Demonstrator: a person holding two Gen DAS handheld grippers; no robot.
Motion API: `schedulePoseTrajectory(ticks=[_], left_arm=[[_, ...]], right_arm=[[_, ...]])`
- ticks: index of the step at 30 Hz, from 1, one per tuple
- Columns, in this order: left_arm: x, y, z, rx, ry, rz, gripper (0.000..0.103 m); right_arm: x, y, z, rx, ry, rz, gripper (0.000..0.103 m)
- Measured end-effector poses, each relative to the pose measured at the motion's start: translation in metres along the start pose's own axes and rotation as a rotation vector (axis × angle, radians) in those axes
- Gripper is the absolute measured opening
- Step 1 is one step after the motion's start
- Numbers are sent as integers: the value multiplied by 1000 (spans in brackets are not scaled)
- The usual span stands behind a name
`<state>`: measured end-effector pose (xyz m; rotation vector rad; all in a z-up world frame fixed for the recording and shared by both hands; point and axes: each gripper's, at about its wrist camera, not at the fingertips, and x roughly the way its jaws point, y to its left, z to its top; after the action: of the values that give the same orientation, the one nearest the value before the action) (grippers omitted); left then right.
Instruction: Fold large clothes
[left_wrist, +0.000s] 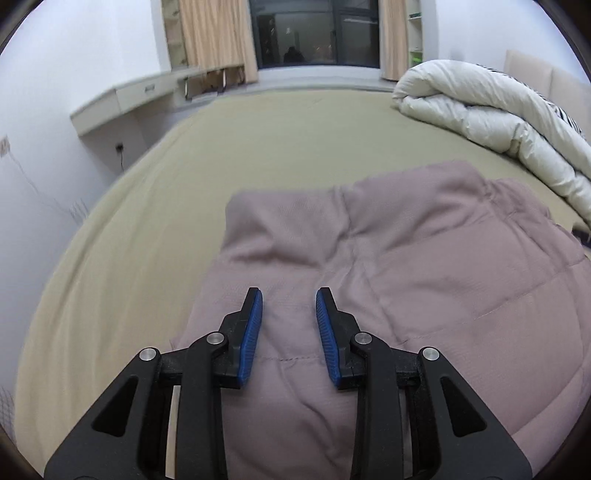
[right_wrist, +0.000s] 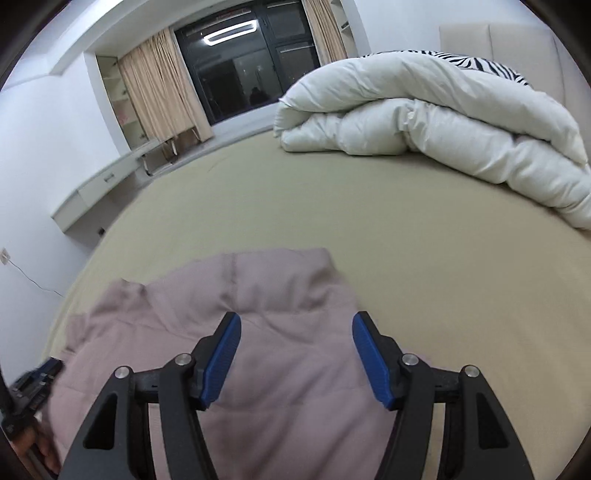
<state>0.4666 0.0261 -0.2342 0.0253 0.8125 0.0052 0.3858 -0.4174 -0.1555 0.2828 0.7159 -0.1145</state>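
Mauve quilted puffer garment (left_wrist: 388, 266) lying flat-ish on the bed (left_wrist: 147, 221), near edge, partly folded with stitched panels showing. No boxes or bins in sight; only shelves by the window (right_wrist: 236, 74), contents too small to tell.

Left gripper (left_wrist: 289, 295) hovering right above the garment, jaws narrowly parted, nothing pinched between the blue pads (left_wrist: 251, 332). Right gripper (right_wrist: 296, 319) over the garment's right side, jaws set wide, also empty, right pad out over bare bedsheet.

Rolled white duvet (right_wrist: 424, 118) at the far right of the bed, well apart from the garment.

Only in the right wrist view: zebra-striped fabric (right_wrist: 480, 62) clearly behind the duvet, ceiling light reflected in the window, and the left gripper plus a bit of hand (right_wrist: 40, 439) at the near left corner. Only in the left wrist view: a wall socket (left_wrist: 119, 147) with a cord under the counter (left_wrist: 122, 99).
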Motion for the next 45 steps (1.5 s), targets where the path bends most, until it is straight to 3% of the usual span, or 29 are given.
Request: schedulePoseTrajectory(ticks=[2,8,11,15,18,21,23,24,26,29,34,37,39,40,42,45], left_arm=[[8,10,-1,-54,22,-46,29],[16,23,5,-97,67,-78,29],[-5,22,15,-92,22,-93,29],[-16,0,44,-27,-46,-115,29],[0,-12,64,7,-40,-96,29],[38,-18,79,15,17,-59,29],[71,-13,77,-7,93,-63,29],[84,-9,75,-32,115,-88,29],[95,-4,74,-65,114,-110,29],[106,-8,75,-35,115,-109,29],[120,-7,78,-37,129,-117,29],[98,-7,66,-12,124,-84,30],[65,-7,57,0,108,-95,29],[46,-9,53,-2,92,-114,29],[3,-10,38,12,28,-156,30],[-40,-9,10,-3,-36,-173,30]], right_arm=[[32,-5,-19,-56,123,-44,66],[47,-17,-23,2,126,-46,67],[33,-14,-7,20,150,-90,62],[8,18,31,6,24,32,62],[25,64,48,-133,50,69,64],[63,91,55,-246,101,-18,65],[98,85,51,-278,174,-120,80],[113,75,48,-260,216,-138,84],[124,49,48,-122,256,-74,92],[134,19,49,14,279,9,96],[136,5,47,68,259,51,97],[129,3,48,69,238,55,95],[109,7,45,70,195,71,87],[91,5,46,79,149,87,82],[49,3,43,109,66,114,82],[-21,1,21,100,-8,221,82]])
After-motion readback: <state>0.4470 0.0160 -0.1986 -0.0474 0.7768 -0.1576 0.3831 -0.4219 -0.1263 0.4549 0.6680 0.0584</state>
